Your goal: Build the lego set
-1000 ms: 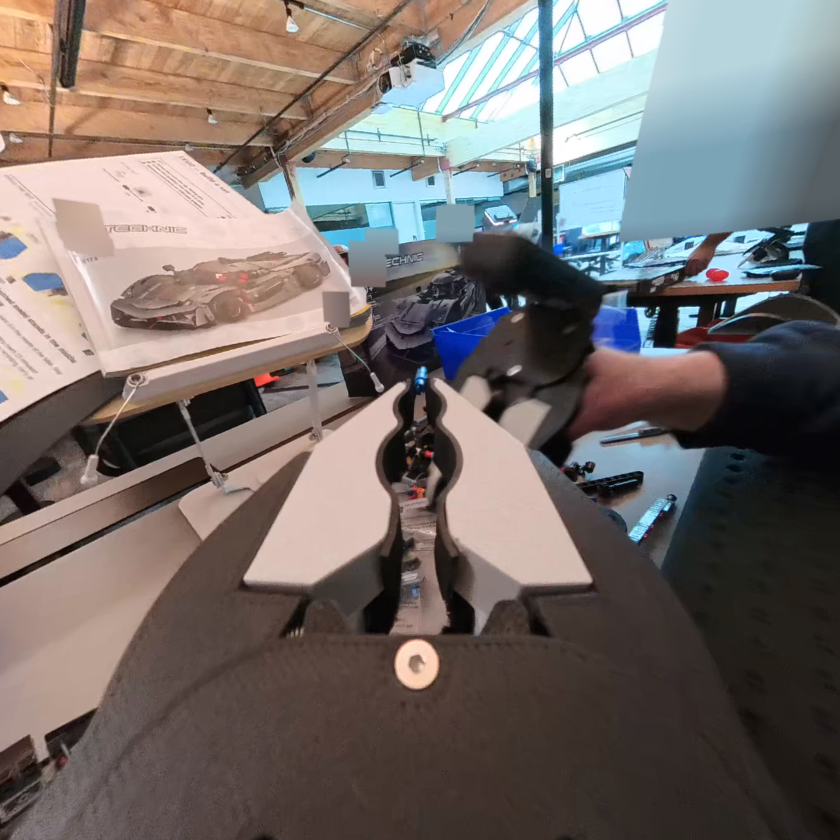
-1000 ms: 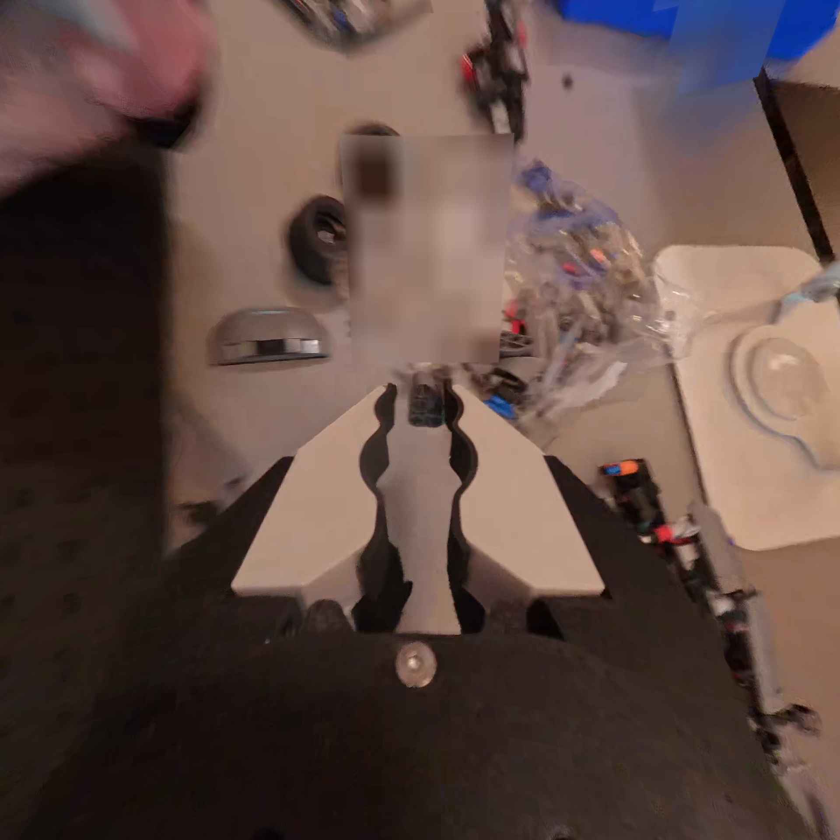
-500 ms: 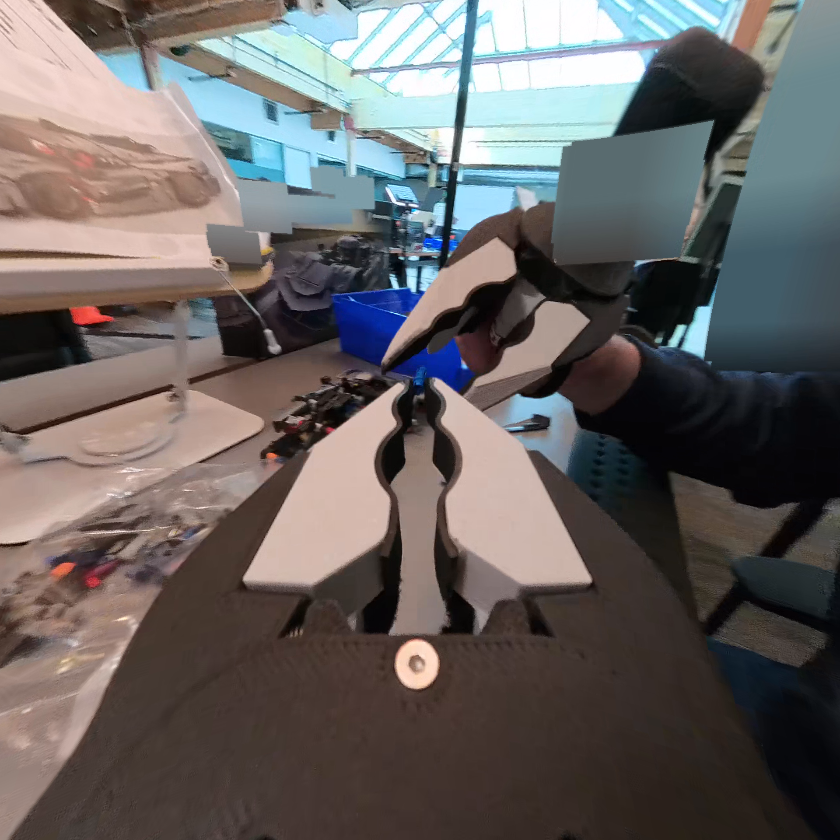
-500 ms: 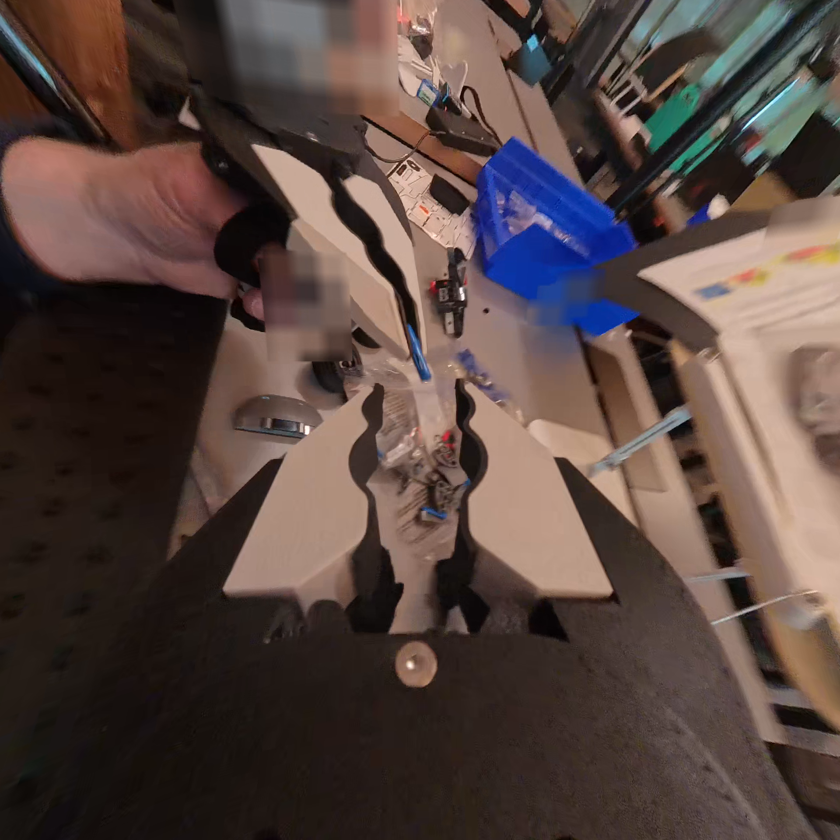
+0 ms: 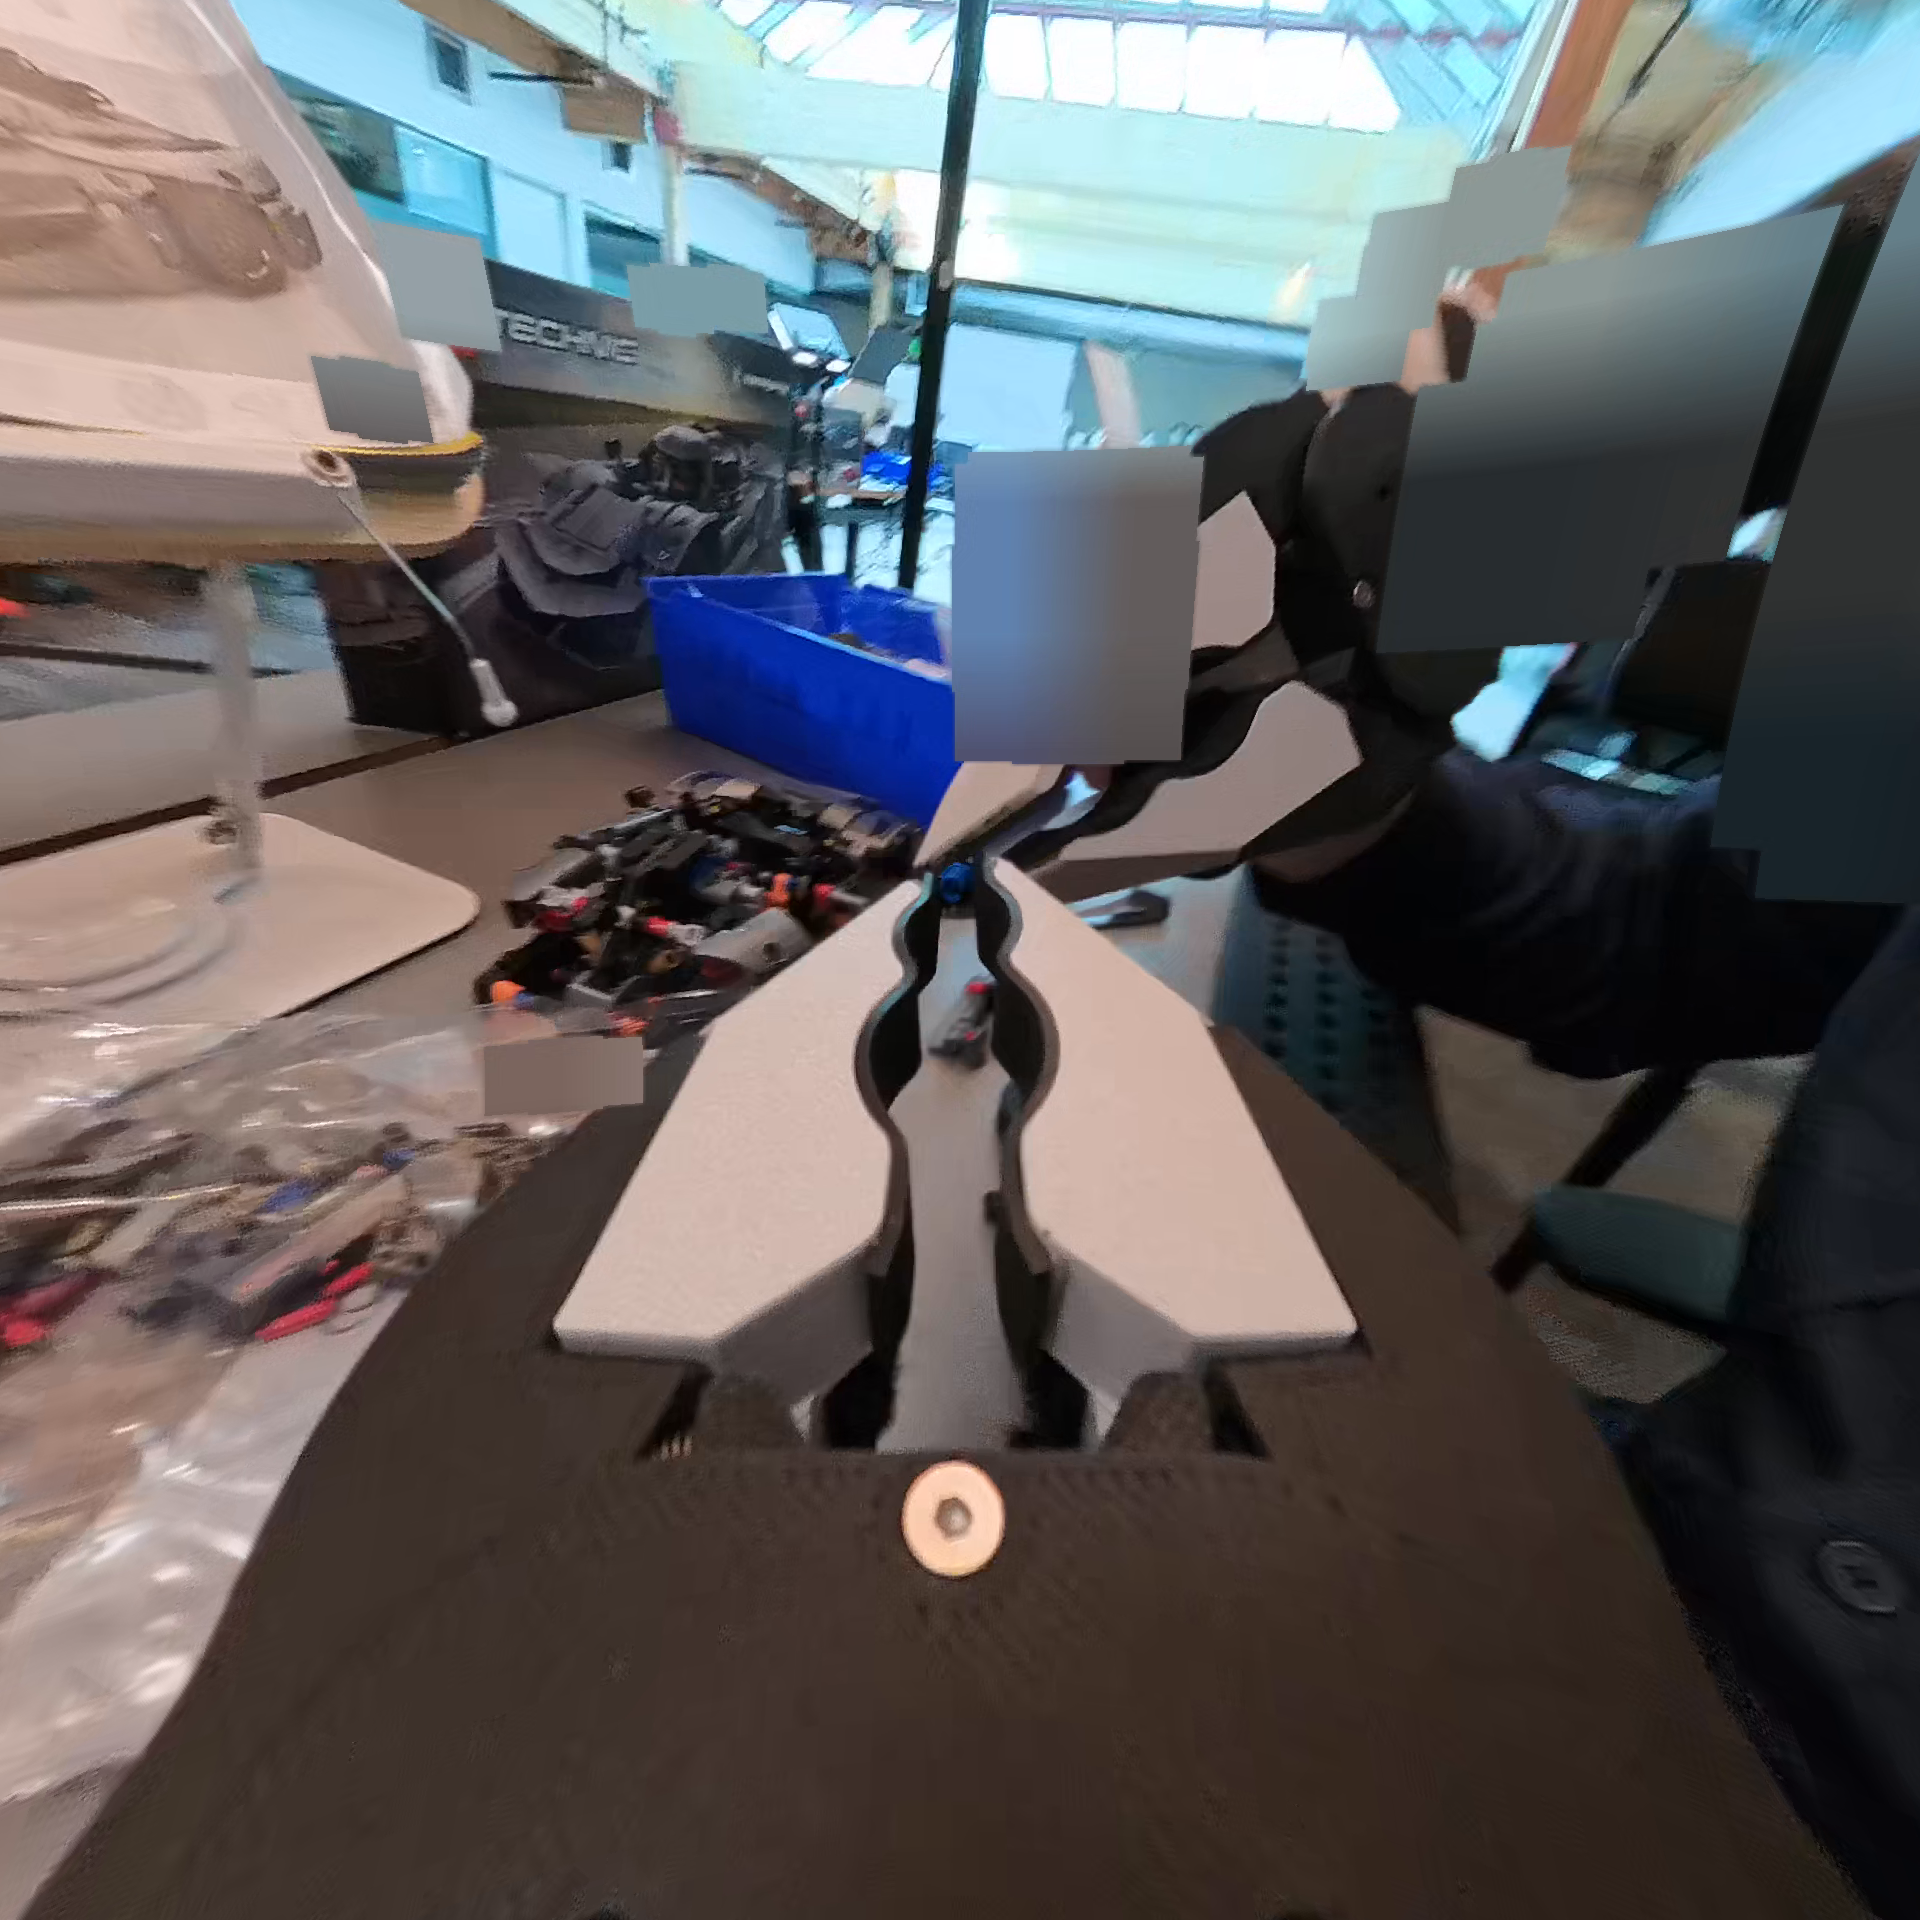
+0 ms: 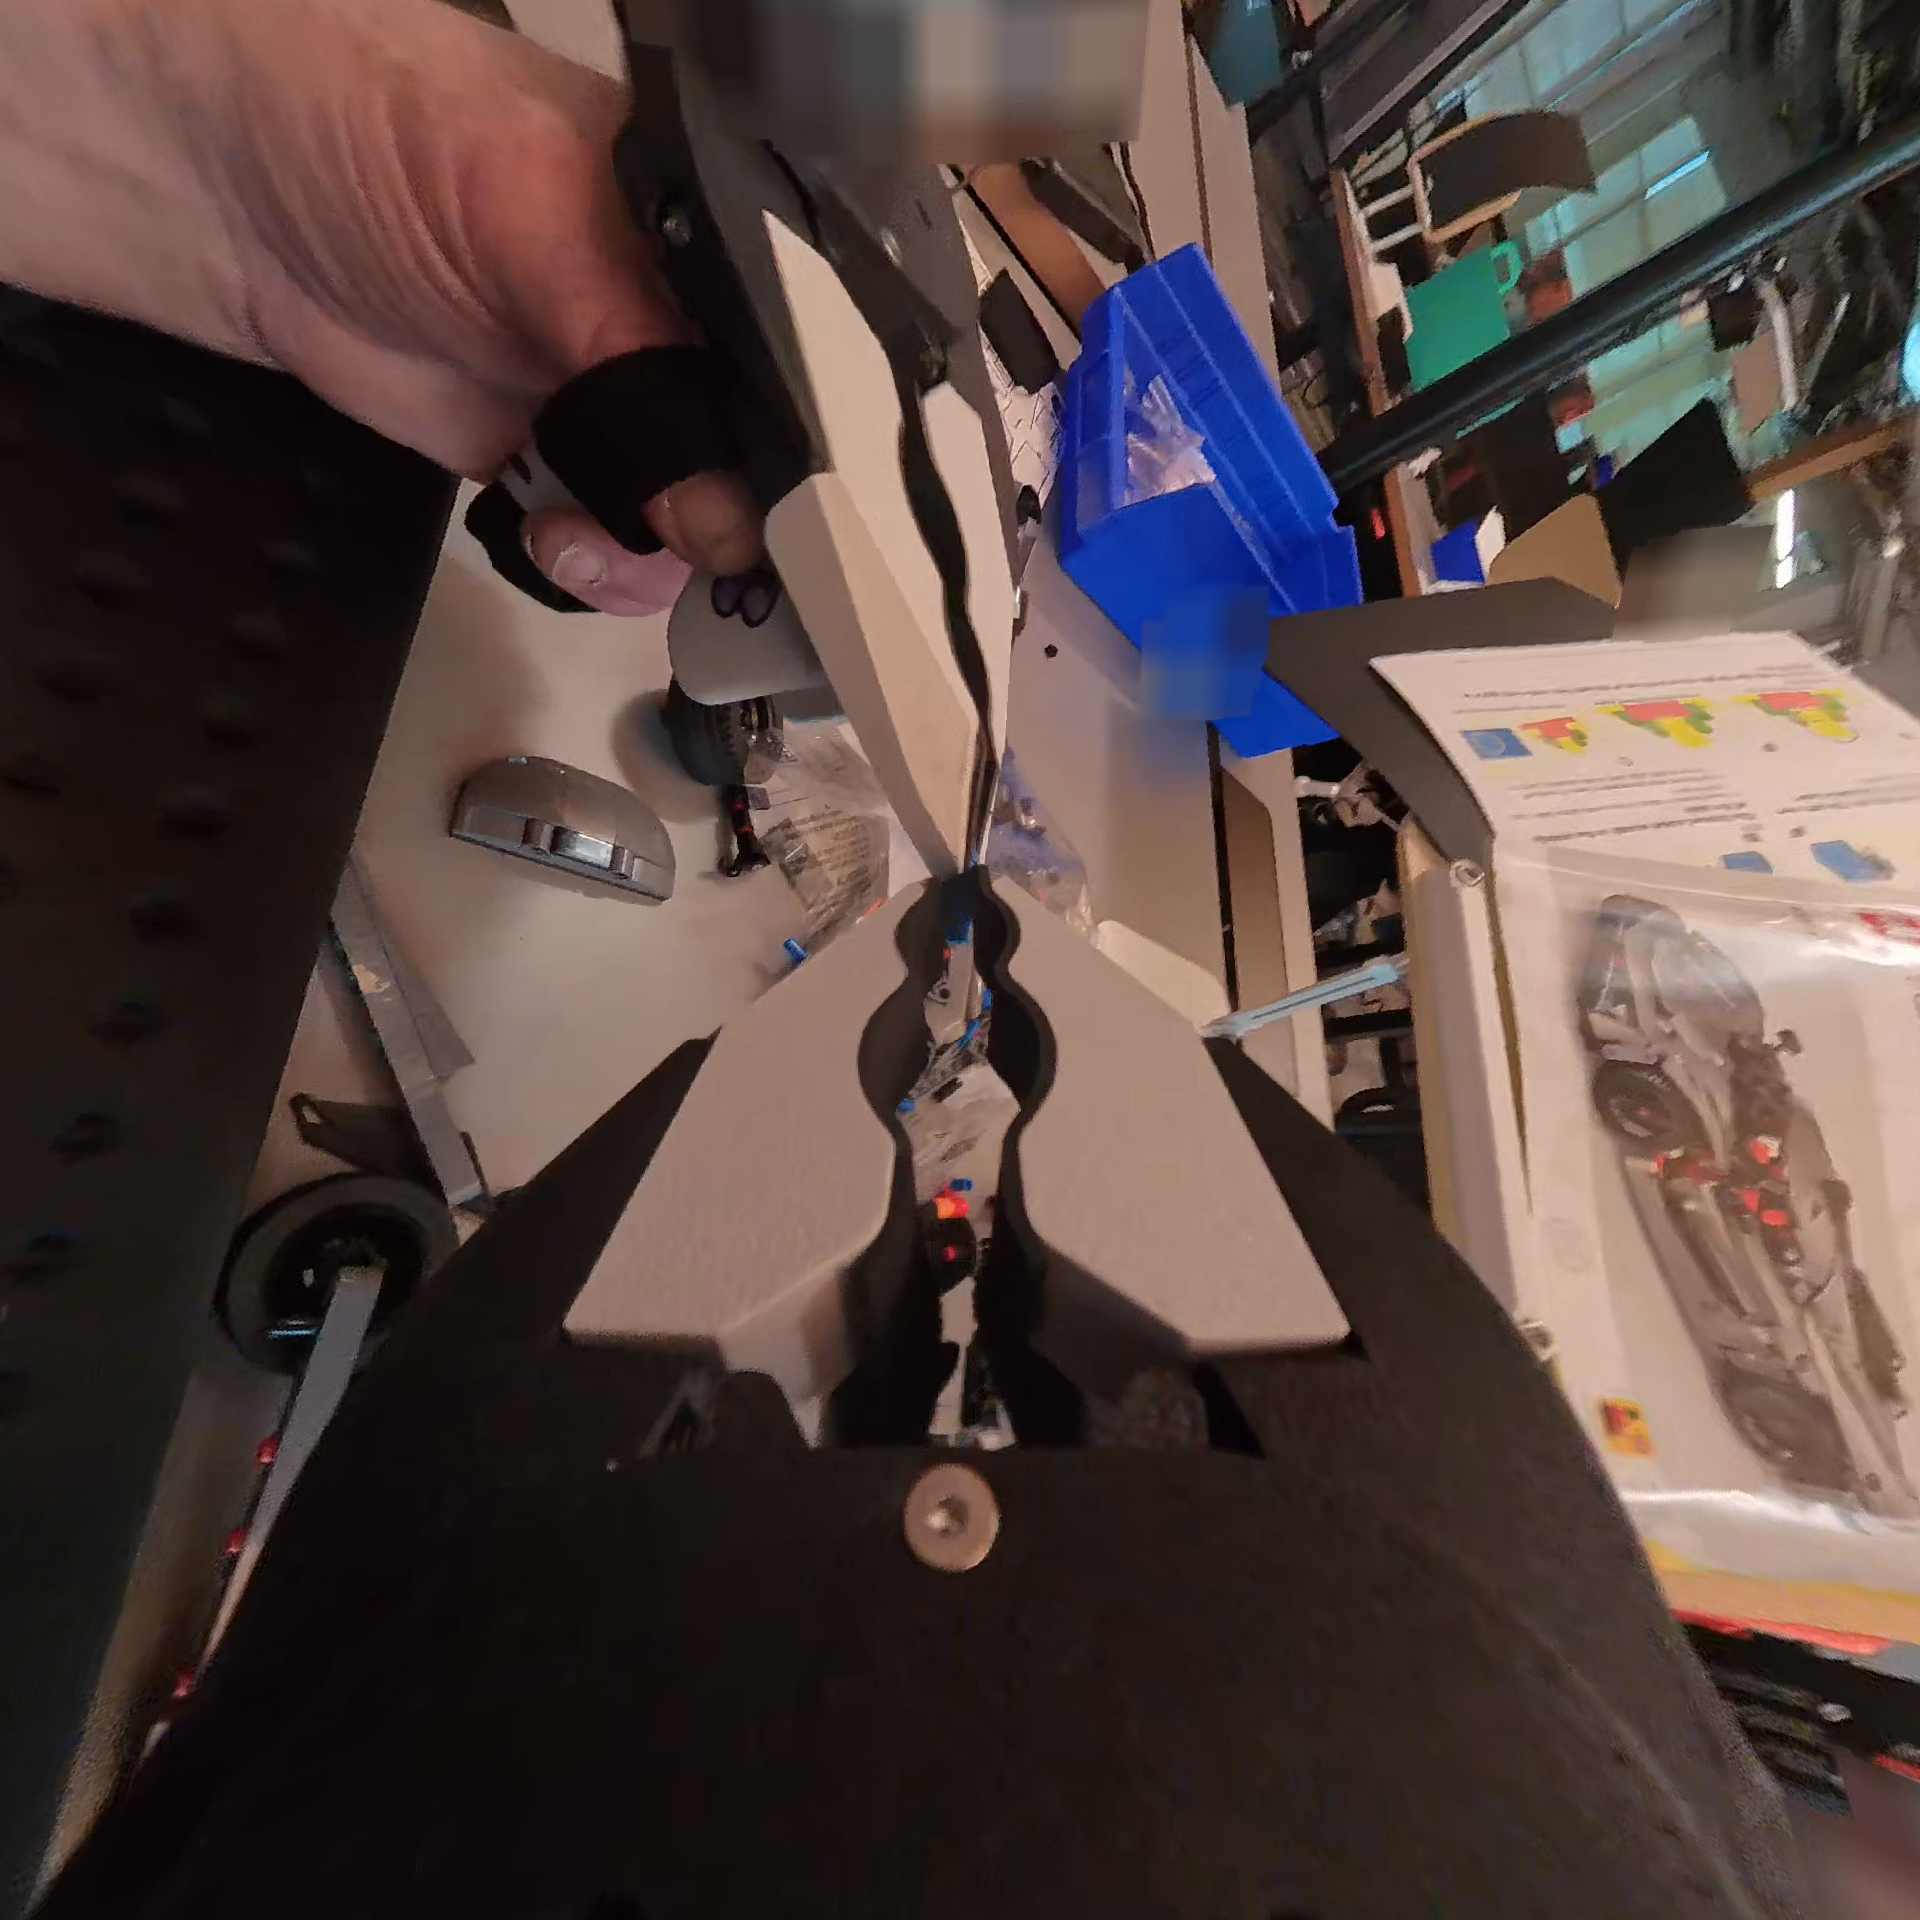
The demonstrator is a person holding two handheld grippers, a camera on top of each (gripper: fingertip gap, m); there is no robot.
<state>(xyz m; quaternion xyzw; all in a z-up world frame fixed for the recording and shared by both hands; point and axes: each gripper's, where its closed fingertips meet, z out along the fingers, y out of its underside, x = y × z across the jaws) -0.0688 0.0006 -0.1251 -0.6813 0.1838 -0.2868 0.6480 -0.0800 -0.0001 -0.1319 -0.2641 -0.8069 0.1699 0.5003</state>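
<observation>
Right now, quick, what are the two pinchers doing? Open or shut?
Left gripper: shut on a small blue lego pin.
Right gripper: tips pinched on a small dark lego piece, touching the left's tips.

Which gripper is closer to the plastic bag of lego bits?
Left. The plastic bag lies just beside the left gripper, on its left. The right gripper is on the opposite side, meeting it at the blue pin.

A blue plastic storage bin [image 5: 790, 675] is seen on the grey tabletop [image 6: 540, 966], a white flat-based stand [image 5: 312, 914] is placed near it, and a black perforated chair back [image 6: 156, 727] is seen at the table's edge.
</observation>
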